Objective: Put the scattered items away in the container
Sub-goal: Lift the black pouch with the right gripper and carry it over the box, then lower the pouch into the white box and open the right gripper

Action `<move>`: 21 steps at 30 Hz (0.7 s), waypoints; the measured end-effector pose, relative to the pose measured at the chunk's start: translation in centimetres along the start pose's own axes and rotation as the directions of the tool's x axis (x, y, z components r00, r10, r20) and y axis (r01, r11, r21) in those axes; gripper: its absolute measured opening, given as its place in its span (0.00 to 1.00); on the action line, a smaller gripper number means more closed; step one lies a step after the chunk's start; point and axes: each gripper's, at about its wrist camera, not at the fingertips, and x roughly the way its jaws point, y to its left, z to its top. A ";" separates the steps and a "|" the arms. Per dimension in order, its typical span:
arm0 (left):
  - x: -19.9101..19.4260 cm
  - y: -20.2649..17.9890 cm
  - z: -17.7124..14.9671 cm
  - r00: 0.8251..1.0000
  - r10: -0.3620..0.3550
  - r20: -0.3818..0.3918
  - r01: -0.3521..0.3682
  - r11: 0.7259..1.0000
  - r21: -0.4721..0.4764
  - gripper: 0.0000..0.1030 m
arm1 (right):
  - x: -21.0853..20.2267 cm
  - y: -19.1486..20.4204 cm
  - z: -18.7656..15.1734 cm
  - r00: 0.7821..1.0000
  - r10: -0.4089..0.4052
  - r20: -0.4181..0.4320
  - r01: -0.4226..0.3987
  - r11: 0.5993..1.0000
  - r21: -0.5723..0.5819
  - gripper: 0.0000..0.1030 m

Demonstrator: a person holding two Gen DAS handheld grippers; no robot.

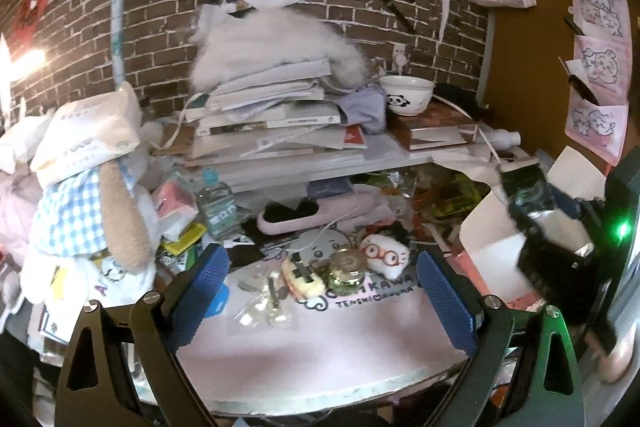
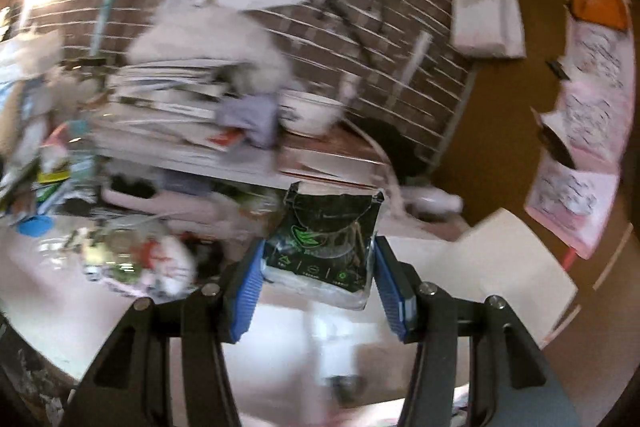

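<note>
In the left wrist view my left gripper (image 1: 324, 301) stands open above a pink mat (image 1: 320, 343), nothing between its blue pads. Just beyond the fingertips lie a small glass jar (image 1: 347, 269), a white plush with red glasses (image 1: 385, 254), a cream toy (image 1: 302, 277) and a clear plastic bag (image 1: 264, 309). To the right is an open white box (image 1: 496, 255), and my right gripper hovers over it with a black packet (image 1: 526, 187). In the blurred right wrist view my right gripper (image 2: 320, 287) is shut on that black-and-green packet (image 2: 324, 247), above the white box (image 2: 500, 267).
A stuffed dog (image 1: 92, 223) leans at the left edge. Behind the mat are a water bottle (image 1: 216, 203), a pink brush (image 1: 308, 217), a tall pile of books (image 1: 272, 119) and a panda bowl (image 1: 406, 95). A brick wall stands at the back.
</note>
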 end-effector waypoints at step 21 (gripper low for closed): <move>0.9 -1.9 0.0 0.999 -0.024 -0.026 0.025 0.999 0.026 0.92 | 6.0 -5.7 -1.7 0.952 0.071 -0.296 -0.068 0.997 0.023 0.49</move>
